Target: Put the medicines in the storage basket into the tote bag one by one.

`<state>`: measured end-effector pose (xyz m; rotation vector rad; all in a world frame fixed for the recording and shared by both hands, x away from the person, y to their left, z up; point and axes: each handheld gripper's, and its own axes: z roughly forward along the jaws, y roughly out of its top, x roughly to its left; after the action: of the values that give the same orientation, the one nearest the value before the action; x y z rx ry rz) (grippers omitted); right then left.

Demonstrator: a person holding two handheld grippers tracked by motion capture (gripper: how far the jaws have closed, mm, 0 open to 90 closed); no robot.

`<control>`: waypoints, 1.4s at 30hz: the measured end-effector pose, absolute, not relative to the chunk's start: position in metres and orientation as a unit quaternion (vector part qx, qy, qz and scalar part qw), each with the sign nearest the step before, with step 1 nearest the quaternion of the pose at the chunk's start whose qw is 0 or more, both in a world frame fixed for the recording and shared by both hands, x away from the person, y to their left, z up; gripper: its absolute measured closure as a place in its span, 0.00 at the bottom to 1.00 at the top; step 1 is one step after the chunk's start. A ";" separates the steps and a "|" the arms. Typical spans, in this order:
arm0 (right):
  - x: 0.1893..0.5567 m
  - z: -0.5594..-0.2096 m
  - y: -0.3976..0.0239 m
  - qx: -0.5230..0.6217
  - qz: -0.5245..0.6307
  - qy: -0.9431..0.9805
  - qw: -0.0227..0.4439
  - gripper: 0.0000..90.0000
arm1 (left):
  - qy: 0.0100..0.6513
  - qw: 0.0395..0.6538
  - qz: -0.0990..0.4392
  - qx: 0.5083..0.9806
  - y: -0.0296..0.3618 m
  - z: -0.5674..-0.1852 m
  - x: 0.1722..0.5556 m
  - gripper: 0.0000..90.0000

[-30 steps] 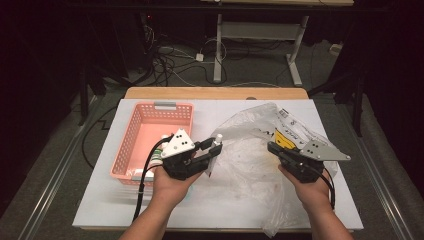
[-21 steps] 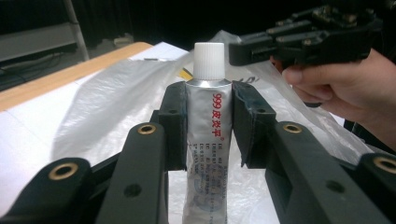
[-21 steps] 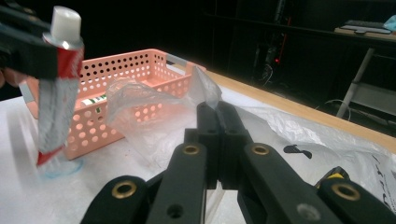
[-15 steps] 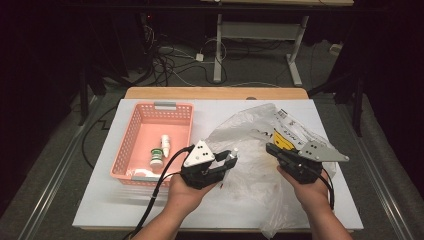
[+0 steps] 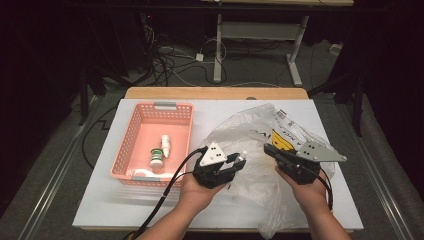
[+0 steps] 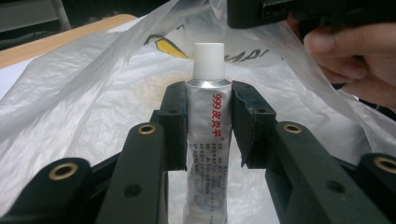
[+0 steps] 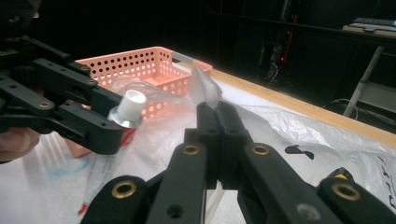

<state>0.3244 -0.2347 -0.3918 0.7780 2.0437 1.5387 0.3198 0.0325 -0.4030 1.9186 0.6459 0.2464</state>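
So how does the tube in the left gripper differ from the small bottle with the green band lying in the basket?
The tube is clamped between the left gripper pads at the plastic bag; the bottle lies loose in the pink basket. The tube is silver with red print; the bottle is white with a green band. The tube looks longer and slimmer, the bottle short. Both have white caps.

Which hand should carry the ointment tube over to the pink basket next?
Left. The left gripper is already shut on the tube and sits nearer the pink basket. The right gripper is pinching the plastic bag.
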 end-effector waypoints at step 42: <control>0.328 -0.388 -0.244 0.288 0.570 0.733 0.233 1.00 | 0.299 0.487 0.129 0.810 -0.043 -0.447 0.377 0.73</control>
<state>0.3284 -0.2436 -0.3877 0.7919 2.0136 1.5650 0.3766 -0.0428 -0.4471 1.9709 0.7271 0.3130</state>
